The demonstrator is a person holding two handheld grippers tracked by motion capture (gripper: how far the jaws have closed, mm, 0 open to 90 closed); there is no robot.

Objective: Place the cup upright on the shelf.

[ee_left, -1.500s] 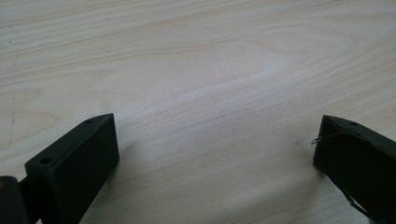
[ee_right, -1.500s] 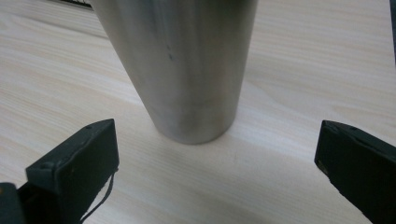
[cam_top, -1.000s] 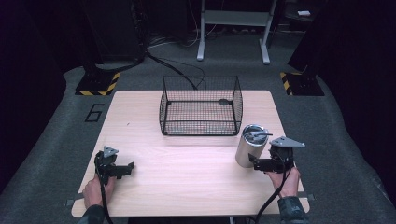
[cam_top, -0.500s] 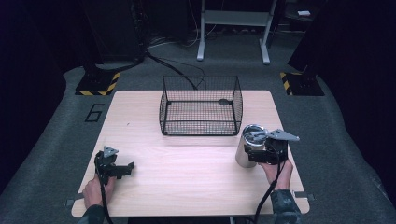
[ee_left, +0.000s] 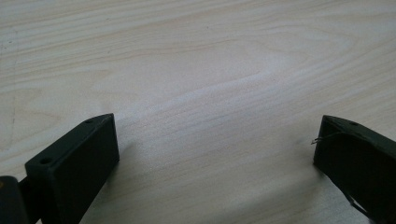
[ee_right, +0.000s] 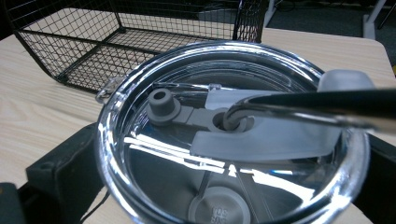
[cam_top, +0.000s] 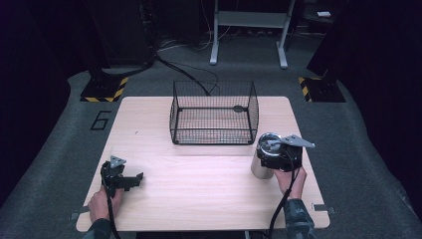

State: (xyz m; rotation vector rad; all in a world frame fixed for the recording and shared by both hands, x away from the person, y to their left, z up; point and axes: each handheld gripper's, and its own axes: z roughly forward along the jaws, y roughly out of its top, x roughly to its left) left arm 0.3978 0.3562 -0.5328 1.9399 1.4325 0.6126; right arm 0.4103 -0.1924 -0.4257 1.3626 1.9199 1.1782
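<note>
A steel tumbler (cam_top: 260, 160) with a clear lid (ee_right: 233, 140) stands upright on the table's right side. A shiny straw (ee_right: 327, 105) leans out of the lid's hole. My right gripper (cam_top: 271, 158) is open, its jaws straddling the tumbler on either side just below the lid; in the right gripper view (ee_right: 233, 135) I cannot tell if they touch it. My left gripper (cam_top: 133, 180) rests low at the front left, open, with only bare wood between its jaws in the left gripper view (ee_left: 217, 140).
A black wire basket (cam_top: 214, 112) stands at the table's back middle, just behind and left of the tumbler; its near corner (ee_right: 247, 23) sits close behind the lid. The light wooden table (cam_top: 199, 199) ends close to the right of the tumbler.
My right gripper has moved left and forward from beside the tumbler until its jaws are around it. The tumbler and the left gripper have stayed put.
</note>
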